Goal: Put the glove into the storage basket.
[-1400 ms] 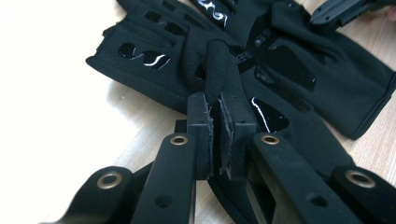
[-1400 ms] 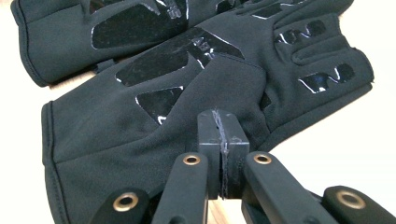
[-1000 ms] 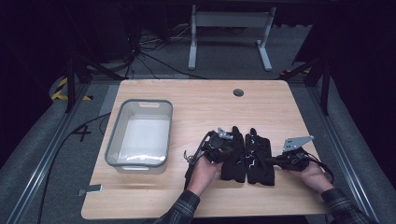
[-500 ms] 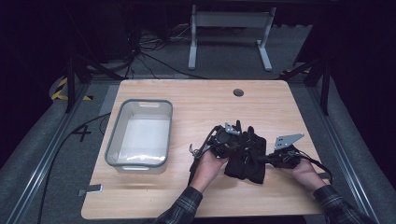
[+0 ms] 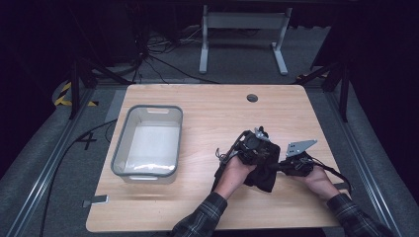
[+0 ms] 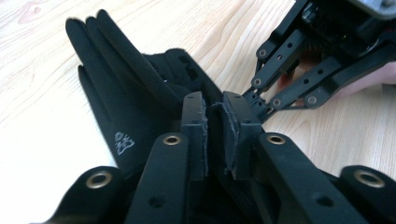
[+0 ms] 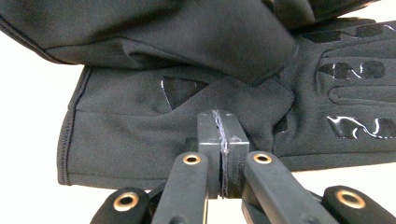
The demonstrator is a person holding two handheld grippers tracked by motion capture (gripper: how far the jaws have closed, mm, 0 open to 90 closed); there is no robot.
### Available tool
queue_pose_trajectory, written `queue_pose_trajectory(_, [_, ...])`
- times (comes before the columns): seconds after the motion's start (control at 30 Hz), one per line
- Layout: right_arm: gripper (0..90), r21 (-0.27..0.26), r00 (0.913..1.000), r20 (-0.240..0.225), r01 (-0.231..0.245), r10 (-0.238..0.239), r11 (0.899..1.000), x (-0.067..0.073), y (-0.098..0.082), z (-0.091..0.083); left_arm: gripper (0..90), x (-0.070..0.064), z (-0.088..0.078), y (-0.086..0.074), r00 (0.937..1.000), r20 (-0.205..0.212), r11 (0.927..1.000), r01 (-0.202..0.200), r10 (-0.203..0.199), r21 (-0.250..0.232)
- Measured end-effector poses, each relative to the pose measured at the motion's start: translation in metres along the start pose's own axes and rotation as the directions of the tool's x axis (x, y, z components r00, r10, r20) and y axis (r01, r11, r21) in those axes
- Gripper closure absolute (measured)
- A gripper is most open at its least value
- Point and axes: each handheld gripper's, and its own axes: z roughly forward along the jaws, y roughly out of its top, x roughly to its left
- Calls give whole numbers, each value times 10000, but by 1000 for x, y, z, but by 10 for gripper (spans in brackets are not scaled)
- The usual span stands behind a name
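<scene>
Left claw [image 6: 215, 135]: I read the jaws as nearly closed, a thin fold of black fabric pinched between the pads; they have just been opening a little, with the fabric still between them.
Left claw, high view [image 5: 257, 140]: sits on top of the black gloves [image 5: 264, 168], at their far left edge.
Right claw [image 7: 223, 154]: jaws fully together, with the pads meeting on a thin edge of glove fabric.
Right claw, high view [image 5: 276, 167]: enters the gloves from their right side, low to the table [image 5: 207, 113].
Upper glove [image 6: 116, 93]: lies ahead and to the left of the left claw, fingers pointing away from it, a small white logo on the fabric just left of the jaws.
Lower glove [image 7: 140, 135]: spread flat directly ahead of the right claw, cuff to the left of the jaws, the palm with its glossy grip patches to their right.
Folded glove part [image 7: 177, 32]: hangs above and beyond the right claw's tips, draped over the flat glove.
Claws to each other: close, and the right claw's linkage shows just beyond the left claw's tips.
Grey bin [image 5: 148, 140]: well left of both claws, apart from the gloves.
</scene>
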Motion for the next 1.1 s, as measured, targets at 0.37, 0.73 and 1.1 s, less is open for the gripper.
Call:
queue_pose_trajectory(0.37, [899,-352,9976,534,-418,437,9985,-7,-14,-34,830,-10,-9,10,9990,271,9983,-337,350,-480])
queue_pose_trajectory(0.73, [856,-478,9812,1608,-1004,1068,9938,-30,-36,-60,896,6,-6,-7,9997,256,10000,59,-57,-48])
queue_pose_trajectory(1.1, [853,-463,9704,2012,-1267,1335,9909,-42,-45,-65,898,-16,21,-22,9962,838,9971,-296,237,706])
